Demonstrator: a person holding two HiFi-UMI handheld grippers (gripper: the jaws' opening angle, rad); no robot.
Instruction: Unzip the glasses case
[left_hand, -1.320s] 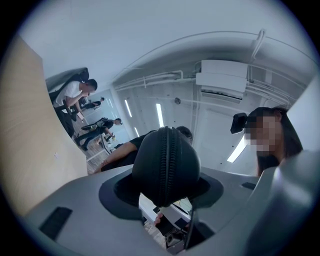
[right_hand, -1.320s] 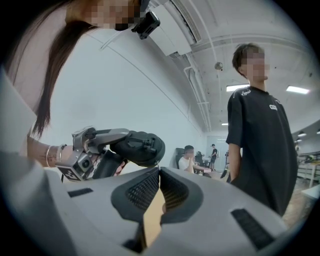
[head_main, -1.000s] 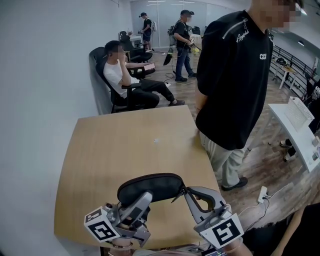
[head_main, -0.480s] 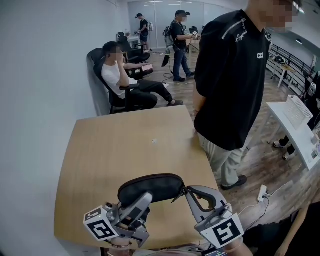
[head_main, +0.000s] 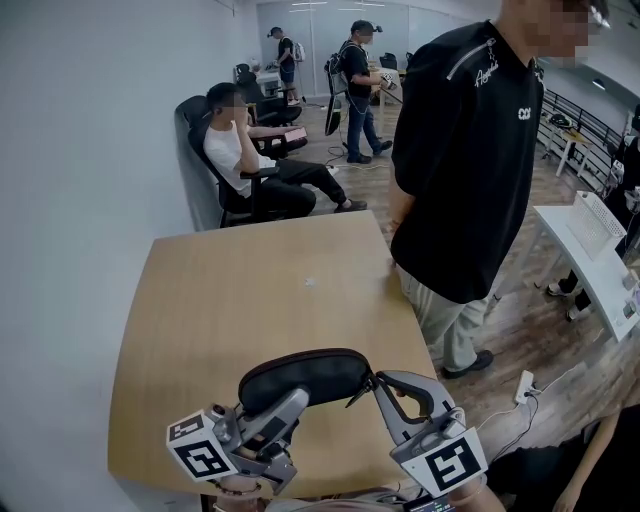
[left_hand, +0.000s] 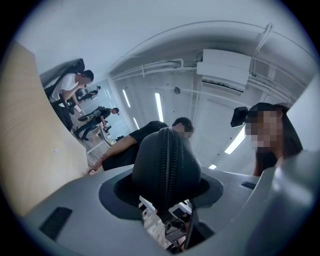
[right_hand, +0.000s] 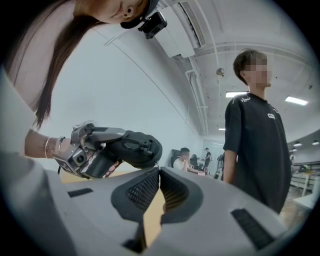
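The glasses case (head_main: 305, 372), a dark oval shell, sits at 6 o'clock in the head view, over the near edge of the wooden table (head_main: 250, 290). Its long axis runs from 9 o'clock to 3 o'clock, with the domed back arching toward 12 o'clock. The left gripper (head_main: 283, 405) comes up from 7 o'clock and has its jaws clamped on the case's left end. In the left gripper view the rounded end fills the gap between the jaws, end-on to the camera. The zipper (left_hand: 167, 165) runs as a ribbed band from 12 o'clock down to 6 o'clock across that end, and the teeth are meshed along the part that shows. The right gripper (head_main: 380, 385) reaches in from 5 o'clock to the case's right end. In the right gripper view its ridged pads (right_hand: 175, 192) meet at the tips, just under that end of the case. A thin dark tab (head_main: 353, 394) slants from the case's right end by those tips toward 7 o'clock. Whether the tips have the tab caught cannot be made out. A standing person in a black shirt (head_main: 470, 150) is at the table's 3 o'clock side, and a seated person (head_main: 240, 140) is beyond the table at 11 o'clock.
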